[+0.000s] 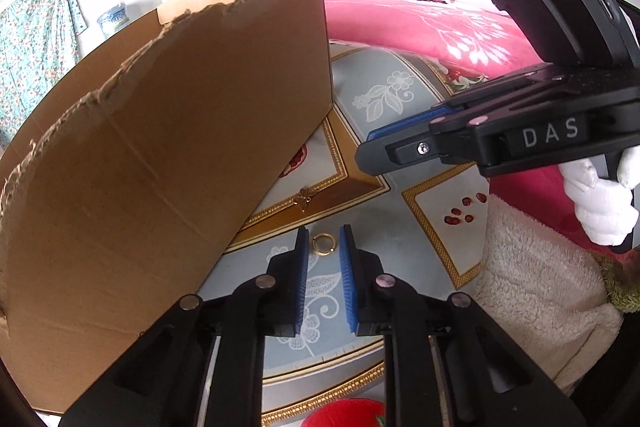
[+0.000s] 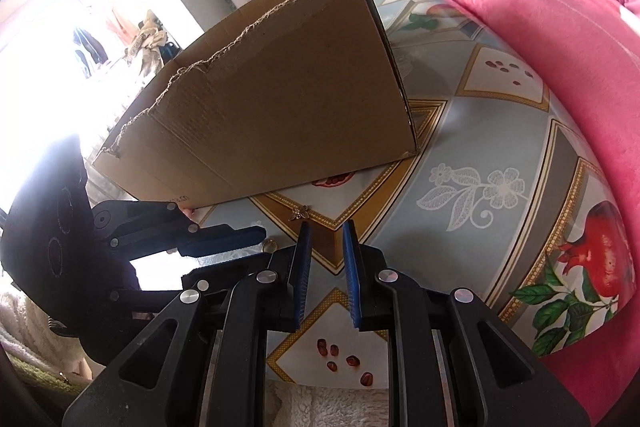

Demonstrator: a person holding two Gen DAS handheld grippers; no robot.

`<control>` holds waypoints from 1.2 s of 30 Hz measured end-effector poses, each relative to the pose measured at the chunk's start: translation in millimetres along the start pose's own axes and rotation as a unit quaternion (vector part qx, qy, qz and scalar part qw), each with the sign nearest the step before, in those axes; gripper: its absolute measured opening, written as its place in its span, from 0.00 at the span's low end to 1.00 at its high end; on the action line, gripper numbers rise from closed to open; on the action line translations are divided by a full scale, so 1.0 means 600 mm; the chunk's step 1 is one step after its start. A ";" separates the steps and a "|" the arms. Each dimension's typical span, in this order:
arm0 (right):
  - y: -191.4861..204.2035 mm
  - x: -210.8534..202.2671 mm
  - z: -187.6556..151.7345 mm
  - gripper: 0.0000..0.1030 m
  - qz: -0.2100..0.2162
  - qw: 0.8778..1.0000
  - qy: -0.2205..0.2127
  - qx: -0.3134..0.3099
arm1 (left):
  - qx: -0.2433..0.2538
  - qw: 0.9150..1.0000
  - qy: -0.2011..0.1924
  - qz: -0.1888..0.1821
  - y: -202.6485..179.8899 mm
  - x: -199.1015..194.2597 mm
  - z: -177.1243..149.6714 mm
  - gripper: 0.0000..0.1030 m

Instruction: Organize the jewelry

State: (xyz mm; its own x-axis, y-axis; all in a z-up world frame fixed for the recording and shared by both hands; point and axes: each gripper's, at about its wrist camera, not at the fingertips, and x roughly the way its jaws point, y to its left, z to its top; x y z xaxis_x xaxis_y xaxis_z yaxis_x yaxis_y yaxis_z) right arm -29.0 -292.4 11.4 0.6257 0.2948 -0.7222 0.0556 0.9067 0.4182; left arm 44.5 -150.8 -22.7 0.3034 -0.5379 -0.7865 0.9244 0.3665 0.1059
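Observation:
A small gold ring (image 1: 323, 244) lies on the patterned tablecloth (image 1: 372, 99), right between the blue pads of my left gripper (image 1: 324, 239). Its jaws stand narrowly apart, with slim gaps either side of the ring, so the pads do not press on it. A gold butterfly-shaped piece (image 1: 303, 198) lies just beyond, by the foot of the cardboard box (image 1: 160, 147). My right gripper (image 2: 327, 227) hovers over the cloth with a narrow gap and nothing between its fingers. It points at the butterfly piece (image 2: 300, 214). From there the left gripper (image 2: 256, 243) shows side-on beside the ring (image 2: 269, 245).
The torn-edged cardboard box (image 2: 280, 107) stands tilted at the left, close to both grippers. A pink blanket (image 2: 560, 47) rises along the right. A cream fleece (image 1: 532, 287) lies at the cloth's near edge. A white-gloved hand (image 1: 600, 203) holds the right gripper.

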 end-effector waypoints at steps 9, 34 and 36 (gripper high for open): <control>0.001 0.000 -0.001 0.17 -0.002 1.000 -0.001 0.001 | 0.007 1.000 -0.006 0.003 -0.003 0.002 0.001 0.10; 0.082 0.043 -0.006 0.21 -0.049 0.994 -0.007 -0.101 | -0.148 0.987 0.000 0.067 0.055 -0.067 -0.029 0.09; 0.091 0.049 -0.011 0.21 -0.060 0.992 -0.006 -0.115 | -0.155 0.986 -0.001 0.066 0.056 -0.067 -0.030 0.09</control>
State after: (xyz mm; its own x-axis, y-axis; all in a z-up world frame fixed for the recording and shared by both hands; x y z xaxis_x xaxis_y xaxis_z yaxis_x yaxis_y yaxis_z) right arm -12.6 -232.1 9.1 0.6347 0.1776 -0.7521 -0.0470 0.9803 0.1918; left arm 59.0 -102.9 1.5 0.4176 -0.4709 -0.7771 0.7618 0.6475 0.0170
